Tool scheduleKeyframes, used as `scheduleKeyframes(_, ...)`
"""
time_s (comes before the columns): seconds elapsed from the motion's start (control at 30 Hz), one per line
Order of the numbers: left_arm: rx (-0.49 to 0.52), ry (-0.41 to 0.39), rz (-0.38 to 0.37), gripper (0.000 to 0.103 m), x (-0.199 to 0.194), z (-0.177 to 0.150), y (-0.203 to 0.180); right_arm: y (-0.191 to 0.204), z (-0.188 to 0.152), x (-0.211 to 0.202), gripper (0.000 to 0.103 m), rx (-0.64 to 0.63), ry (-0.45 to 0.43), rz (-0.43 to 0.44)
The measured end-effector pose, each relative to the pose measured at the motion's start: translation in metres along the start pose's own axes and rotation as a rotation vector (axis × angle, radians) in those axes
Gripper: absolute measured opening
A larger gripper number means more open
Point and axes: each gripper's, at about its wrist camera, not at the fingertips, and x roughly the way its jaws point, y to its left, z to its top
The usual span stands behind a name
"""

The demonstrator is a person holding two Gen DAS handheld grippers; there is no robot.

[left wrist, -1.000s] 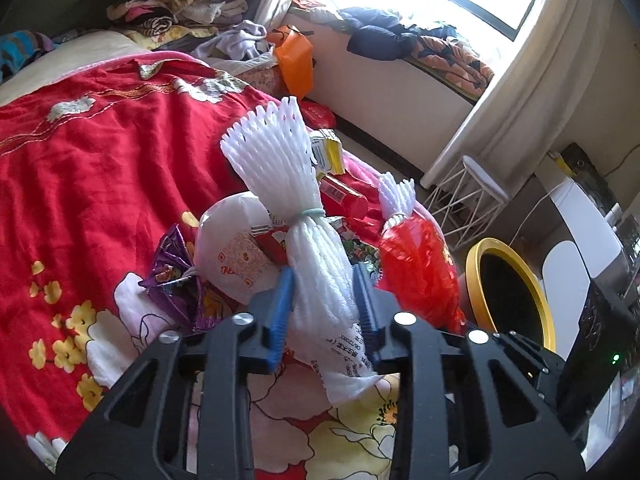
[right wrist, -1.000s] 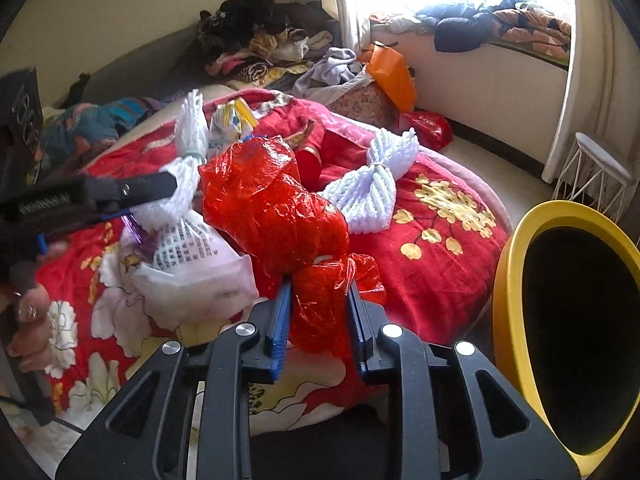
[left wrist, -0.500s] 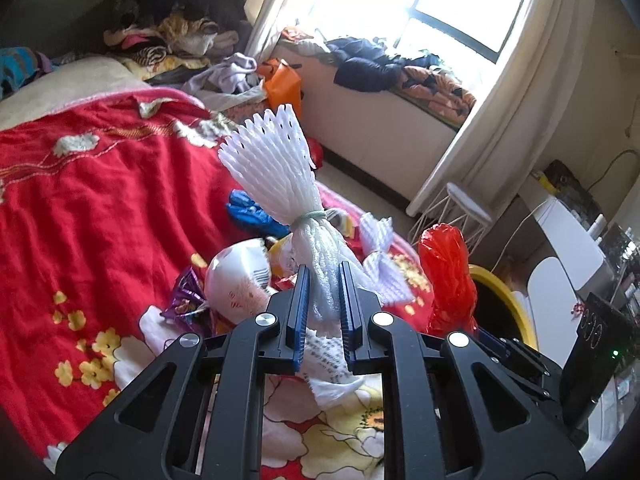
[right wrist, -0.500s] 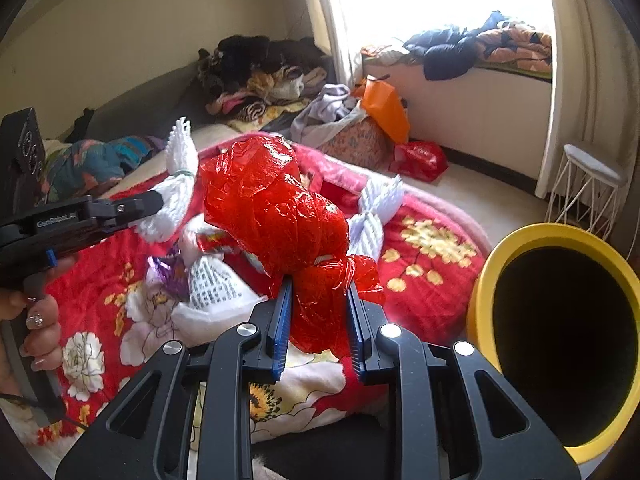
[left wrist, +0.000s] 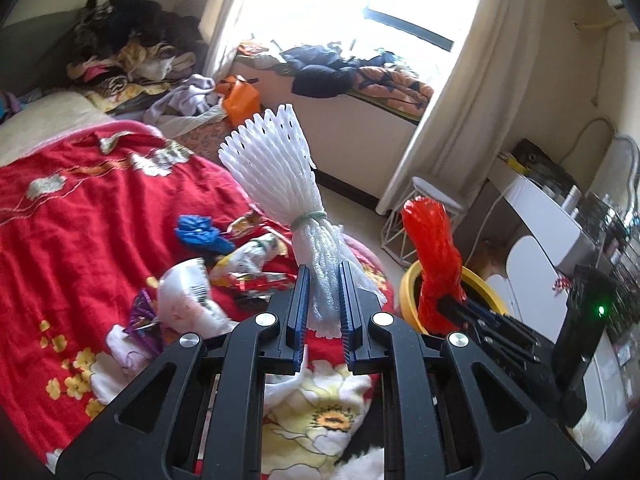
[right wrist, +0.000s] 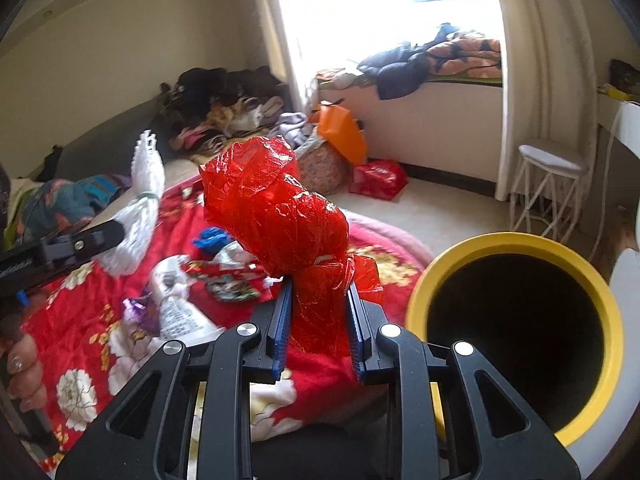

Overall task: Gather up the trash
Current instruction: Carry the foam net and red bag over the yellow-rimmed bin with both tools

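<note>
My left gripper [left wrist: 323,280] is shut on a white foam fruit net [left wrist: 276,168] tied with a green band, held up above the red bedspread [left wrist: 60,216]. My right gripper [right wrist: 318,292] is shut on a crumpled red plastic bag [right wrist: 272,204], held up left of the yellow-rimmed black bin [right wrist: 516,320]. The red bag [left wrist: 432,252] and bin [left wrist: 408,292] also show at right in the left wrist view. The foam net [right wrist: 140,208] shows at left in the right wrist view. Loose trash lies on the bed: a white bag [left wrist: 184,296], a blue wrapper [left wrist: 200,232] and foil wrappers [left wrist: 256,280].
Clothes are piled at the bed's head [left wrist: 120,52] and on the window ledge [left wrist: 360,76]. An orange bag [right wrist: 340,132] and a red bag [right wrist: 378,178] sit on the floor by the ledge. A white wire stool [right wrist: 548,184] stands by the curtain. A desk [left wrist: 560,216] is at right.
Both grippers have lifted off the bed with their loads. The left closed tighter on the foam net. The right carried the red bag closer to the bin. A blue wrapper came into view.
</note>
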Motion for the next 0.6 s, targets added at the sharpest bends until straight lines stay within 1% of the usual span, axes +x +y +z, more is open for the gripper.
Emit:
scheduleKeyframes(0.23, 0.041, 0.019, -0.044, 0.010, 0.007, -0.005, -0.023, -0.028, -0.001, -0.011, 0.024, 0.076, -0.043, -0.094)
scheduleKeyframes(0.6, 0.107, 0.060, -0.116, 0.010, 0.023, -0.016, -0.062, -0.075, -0.004, -0.020, 0.024, 0.196, -0.058, -0.208)
